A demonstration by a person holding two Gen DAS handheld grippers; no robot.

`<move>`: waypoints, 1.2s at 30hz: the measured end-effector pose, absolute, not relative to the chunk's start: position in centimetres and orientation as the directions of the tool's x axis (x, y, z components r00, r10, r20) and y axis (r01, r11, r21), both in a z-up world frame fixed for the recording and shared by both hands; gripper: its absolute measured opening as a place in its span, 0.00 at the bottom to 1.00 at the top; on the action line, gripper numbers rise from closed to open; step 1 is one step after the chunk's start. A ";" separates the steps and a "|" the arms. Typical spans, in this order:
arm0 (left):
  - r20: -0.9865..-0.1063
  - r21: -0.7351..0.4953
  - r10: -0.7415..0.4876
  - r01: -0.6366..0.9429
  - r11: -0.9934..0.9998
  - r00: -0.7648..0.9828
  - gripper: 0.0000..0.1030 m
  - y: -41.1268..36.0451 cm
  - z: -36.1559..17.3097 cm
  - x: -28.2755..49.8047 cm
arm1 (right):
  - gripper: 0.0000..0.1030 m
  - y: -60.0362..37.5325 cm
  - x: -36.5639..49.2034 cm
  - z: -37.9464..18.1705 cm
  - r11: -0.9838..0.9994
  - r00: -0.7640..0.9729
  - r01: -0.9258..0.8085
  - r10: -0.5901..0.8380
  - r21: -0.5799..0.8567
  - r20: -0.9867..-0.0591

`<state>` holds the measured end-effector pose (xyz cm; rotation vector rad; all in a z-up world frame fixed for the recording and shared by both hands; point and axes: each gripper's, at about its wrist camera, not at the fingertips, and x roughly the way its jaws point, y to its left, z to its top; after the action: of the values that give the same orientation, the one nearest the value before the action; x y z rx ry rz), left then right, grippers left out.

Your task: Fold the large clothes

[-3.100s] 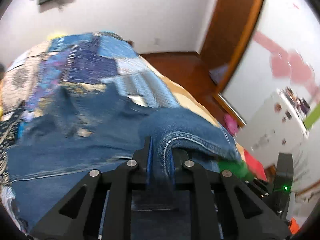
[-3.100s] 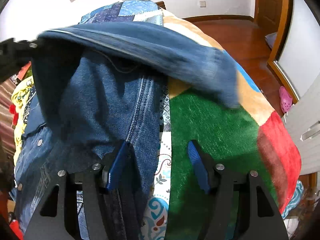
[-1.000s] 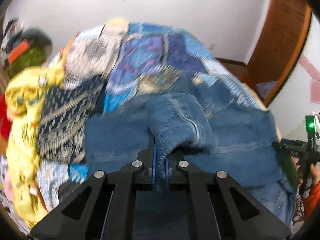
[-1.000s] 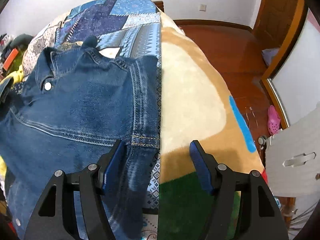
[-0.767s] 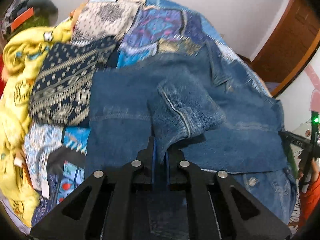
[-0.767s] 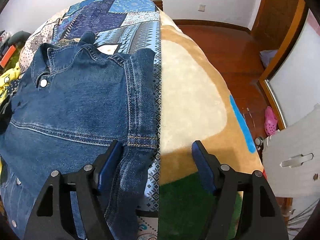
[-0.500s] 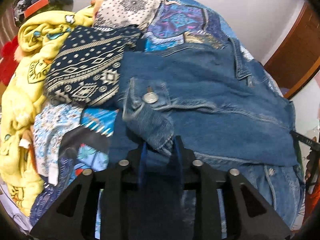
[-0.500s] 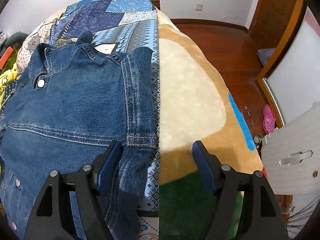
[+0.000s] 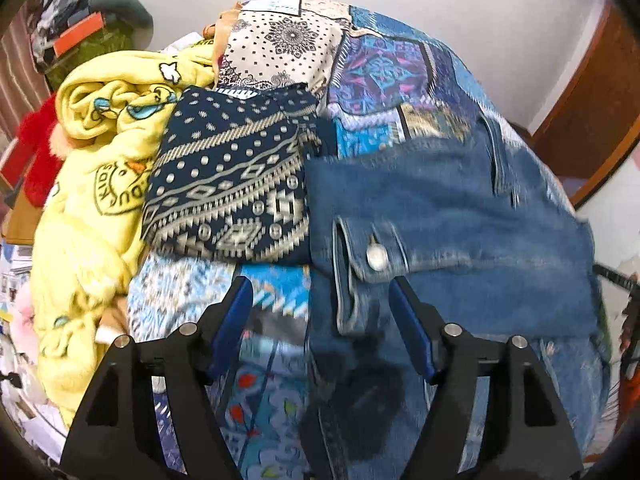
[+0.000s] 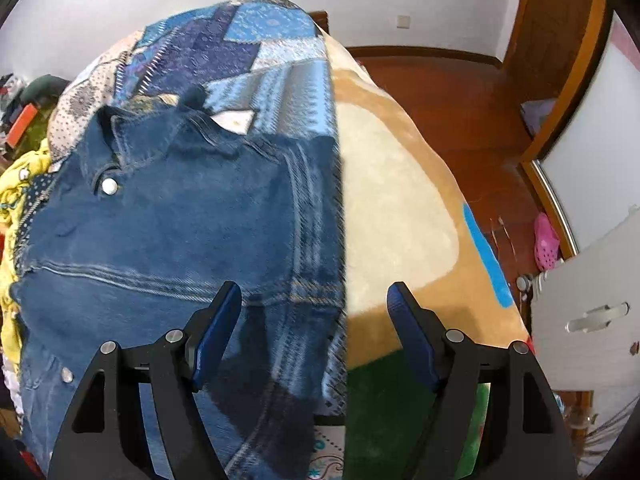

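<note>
A blue denim jacket (image 9: 460, 208) lies spread on the bed, collar towards the far wall. One sleeve is folded across it, and the sleeve's buttoned cuff (image 9: 372, 258) rests flat near the jacket's left edge. My left gripper (image 9: 318, 284) hovers just over that cuff with its jaws opening. The cuff lies between the blue pads (image 9: 408, 320) without being pressed. In the right wrist view the jacket (image 10: 180, 216) fills the left half. My right gripper (image 10: 313, 288) hangs over its right side edge, jaws opening, gripping nothing.
A patchwork quilt (image 9: 392, 68) covers the bed, with a beige plush blanket (image 10: 392, 200) to the jacket's right. A folded navy patterned cloth (image 9: 232, 184) and a yellow garment (image 9: 88, 184) lie left of the jacket. Wooden floor (image 10: 460, 92) and a white drawer unit (image 10: 592, 312) are beyond the bed.
My left gripper carried the sleeve across the jacket, laid it down and let go of the cuff, and its jaws spread wide. My right gripper stayed put and widened slightly.
</note>
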<state>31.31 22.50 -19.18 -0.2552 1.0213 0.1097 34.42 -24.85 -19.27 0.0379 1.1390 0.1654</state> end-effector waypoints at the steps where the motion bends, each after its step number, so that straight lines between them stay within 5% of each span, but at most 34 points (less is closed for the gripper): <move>1: -0.852 -0.189 -0.051 -0.215 0.958 0.521 0.68 23.1 -19.4 32.3 | 0.70 -24.7 34.7 -18.9 0.985 0.416 -0.116 0.163 0.126 -0.894; 12: -0.877 -0.324 -0.183 -0.265 0.908 0.445 0.67 26.2 -25.6 40.8 | 0.70 -24.2 38.0 -19.5 0.983 0.427 -0.109 0.179 0.146 -0.886; 15: -0.882 -0.339 -0.208 -0.262 0.904 0.422 0.54 26.3 -27.1 42.0 | 0.70 -24.1 38.5 -20.3 0.982 0.414 -0.111 0.186 0.153 -0.891; 17: -0.871 -0.365 -0.239 -0.240 0.899 0.429 0.35 26.0 -27.3 42.3 | 0.68 -24.1 38.8 -20.8 0.982 0.396 -0.113 0.187 0.154 -0.899; 20: -0.868 -0.284 -0.185 -0.154 0.946 0.461 0.13 24.3 -26.0 42.3 | 0.50 -23.9 39.3 -21.6 0.981 0.378 -0.120 0.190 0.156 -0.906; 25: -0.868 -0.081 -0.032 -0.079 0.994 0.496 0.04 21.4 -24.1 41.9 | 0.19 -24.2 40.0 -21.1 0.981 0.395 -0.104 0.190 0.161 -0.899; 36: -0.776 -0.060 0.023 -0.110 0.992 0.631 0.03 21.2 -16.1 40.7 | 0.10 -21.4 40.5 -14.8 0.965 0.530 -0.234 0.232 0.123 -0.816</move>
<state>40.70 21.22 -16.11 -0.1051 0.8855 0.0766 40.48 -21.44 -14.82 -0.0013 0.9738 0.2782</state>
